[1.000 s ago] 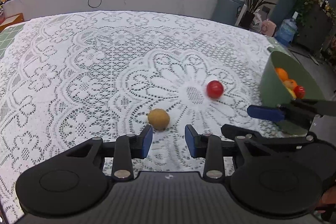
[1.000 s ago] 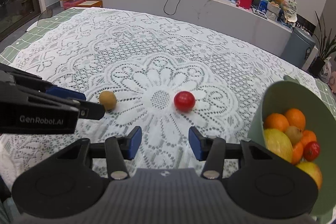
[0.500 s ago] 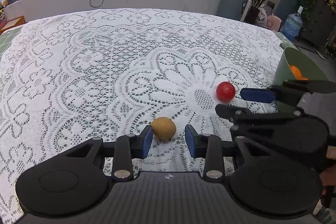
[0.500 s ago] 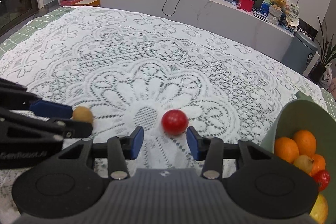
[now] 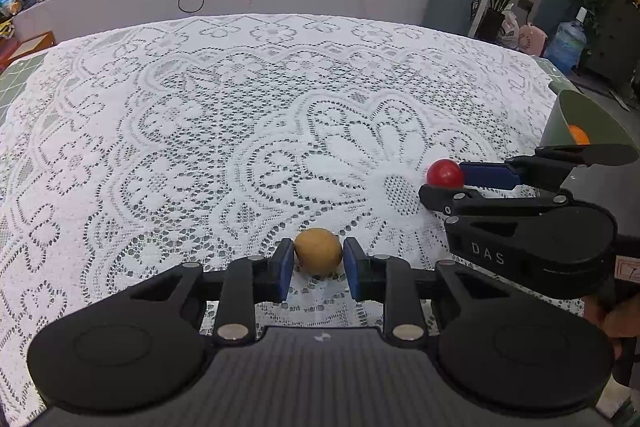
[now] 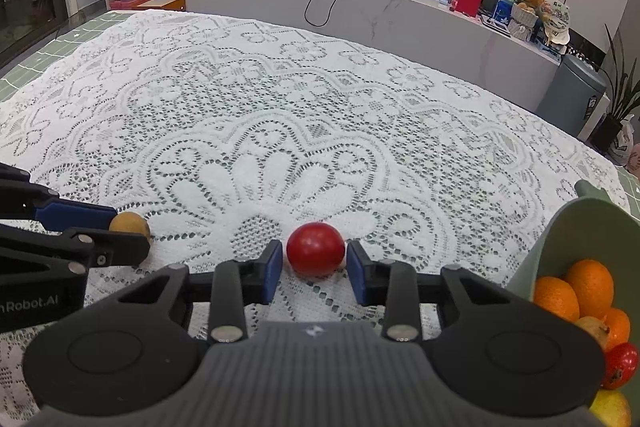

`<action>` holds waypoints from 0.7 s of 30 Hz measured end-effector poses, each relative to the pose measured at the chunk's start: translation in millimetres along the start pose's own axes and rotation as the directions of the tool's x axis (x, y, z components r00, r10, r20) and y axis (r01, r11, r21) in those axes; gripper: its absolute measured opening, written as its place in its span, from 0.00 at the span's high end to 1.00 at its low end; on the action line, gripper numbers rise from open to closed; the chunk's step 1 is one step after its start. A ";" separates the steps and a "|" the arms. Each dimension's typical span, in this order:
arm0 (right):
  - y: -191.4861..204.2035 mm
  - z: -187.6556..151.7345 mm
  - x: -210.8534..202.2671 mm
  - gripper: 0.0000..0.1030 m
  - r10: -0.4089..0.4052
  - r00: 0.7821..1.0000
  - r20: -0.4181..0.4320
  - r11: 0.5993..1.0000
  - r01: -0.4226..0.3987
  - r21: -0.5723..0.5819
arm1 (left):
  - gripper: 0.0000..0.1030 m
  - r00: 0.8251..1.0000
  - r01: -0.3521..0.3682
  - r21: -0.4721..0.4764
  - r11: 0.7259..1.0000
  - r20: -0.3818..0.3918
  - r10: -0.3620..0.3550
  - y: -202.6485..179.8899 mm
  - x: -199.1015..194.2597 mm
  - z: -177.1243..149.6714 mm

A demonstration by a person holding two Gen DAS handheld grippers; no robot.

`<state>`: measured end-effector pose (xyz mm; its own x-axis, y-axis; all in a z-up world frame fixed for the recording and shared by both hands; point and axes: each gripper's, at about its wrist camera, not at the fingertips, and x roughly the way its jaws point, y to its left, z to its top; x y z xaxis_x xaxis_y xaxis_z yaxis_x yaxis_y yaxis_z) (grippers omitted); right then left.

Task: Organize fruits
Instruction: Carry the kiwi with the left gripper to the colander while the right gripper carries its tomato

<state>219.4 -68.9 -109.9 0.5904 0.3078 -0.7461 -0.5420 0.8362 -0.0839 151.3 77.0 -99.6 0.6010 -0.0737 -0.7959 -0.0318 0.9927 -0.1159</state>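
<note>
Covering the counter [image 6: 280,87], the lace cloth keeps both loose fruits from rolling, with the green bowl [image 6: 560,227] waiting at my right. My right gripper [image 6: 316,269] has just been closing its jaws onto the red fruit [image 6: 316,247]; my left gripper [image 5: 318,269] has clamped the brown fruit [image 5: 318,249], so both can go to the bowl together.

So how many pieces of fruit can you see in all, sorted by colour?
Counted in the right wrist view; more may be hidden in the green bowl.
Orange: 3
Red: 2, red fruit on the lace cloth, one in the bowl
Brown: 2, brown fruit on the cloth, one in the bowl
Yellow: 1
Total: 8
</note>
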 end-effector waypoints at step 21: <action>4.1 -5.6 -40.6 0.73 0.014 1.000 0.024 1.000 -0.014 0.006 | 0.72 0.998 0.022 -0.002 1.000 0.056 -0.022 -4.0 -29.4 6.1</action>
<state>189.8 -80.5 -83.6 0.5968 0.3300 -0.7314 -0.5468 0.8344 -0.0696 138.6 75.8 -72.1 0.6454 -0.0898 -0.7585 -0.0200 0.9907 -0.1343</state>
